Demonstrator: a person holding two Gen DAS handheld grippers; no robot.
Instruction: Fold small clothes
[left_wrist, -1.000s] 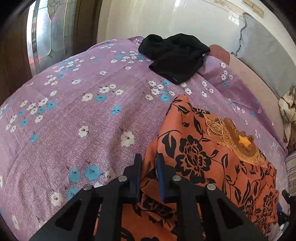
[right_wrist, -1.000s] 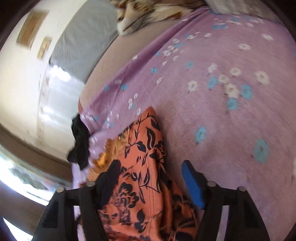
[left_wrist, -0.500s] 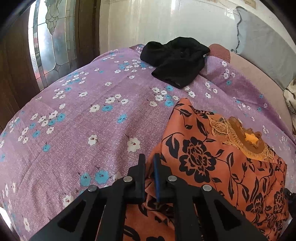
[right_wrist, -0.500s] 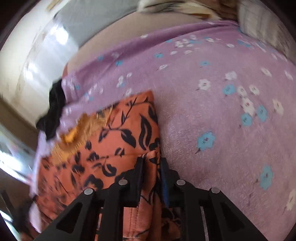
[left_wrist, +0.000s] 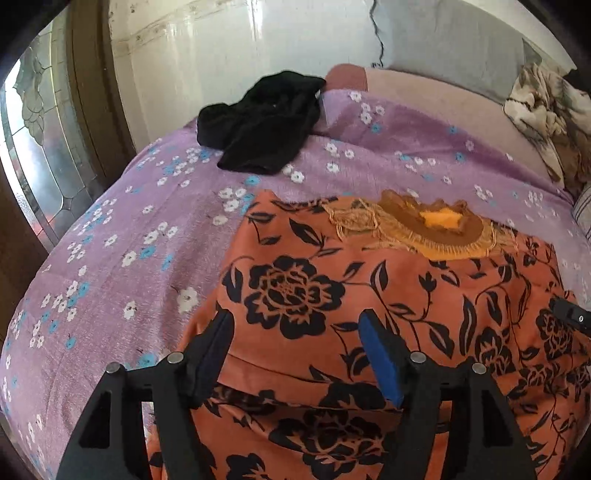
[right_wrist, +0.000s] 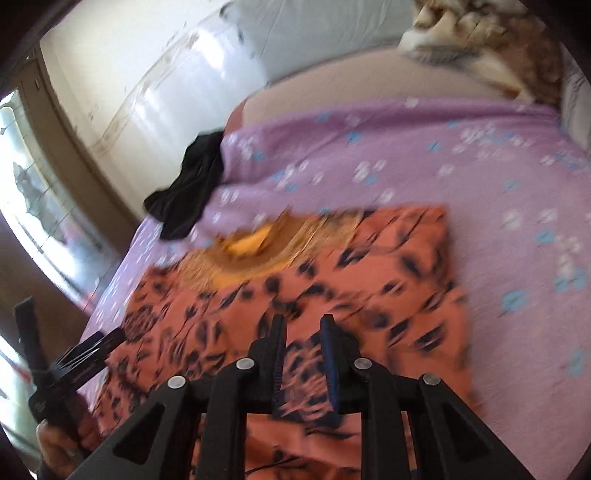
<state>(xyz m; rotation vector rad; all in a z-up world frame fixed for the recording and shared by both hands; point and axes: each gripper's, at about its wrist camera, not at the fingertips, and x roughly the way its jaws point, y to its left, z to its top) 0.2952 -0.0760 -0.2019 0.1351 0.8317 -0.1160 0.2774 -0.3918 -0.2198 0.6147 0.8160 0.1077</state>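
Observation:
An orange garment with black flowers (left_wrist: 369, 302) and a gold embroidered neckline (left_wrist: 432, 229) lies folded on the purple floral bed sheet (left_wrist: 129, 240). My left gripper (left_wrist: 297, 325) is open just above its near fold, holding nothing. In the blurred right wrist view the same garment (right_wrist: 332, 277) fills the middle. My right gripper (right_wrist: 303, 323) hovers over it with the jaws a small gap apart and no cloth between them. The left gripper also shows there at the far left (right_wrist: 74, 354).
A black garment (left_wrist: 262, 125) lies crumpled at the far end of the bed near the white wall. A brown patterned blanket (left_wrist: 546, 110) and a grey pillow (left_wrist: 443, 44) lie at the far right. A glass door (left_wrist: 37, 147) stands to the left.
Both grippers were shut on the garment's edge half a second ago. Both have let go: the left has opened wide, the right a little. The garment now lies folded flat.

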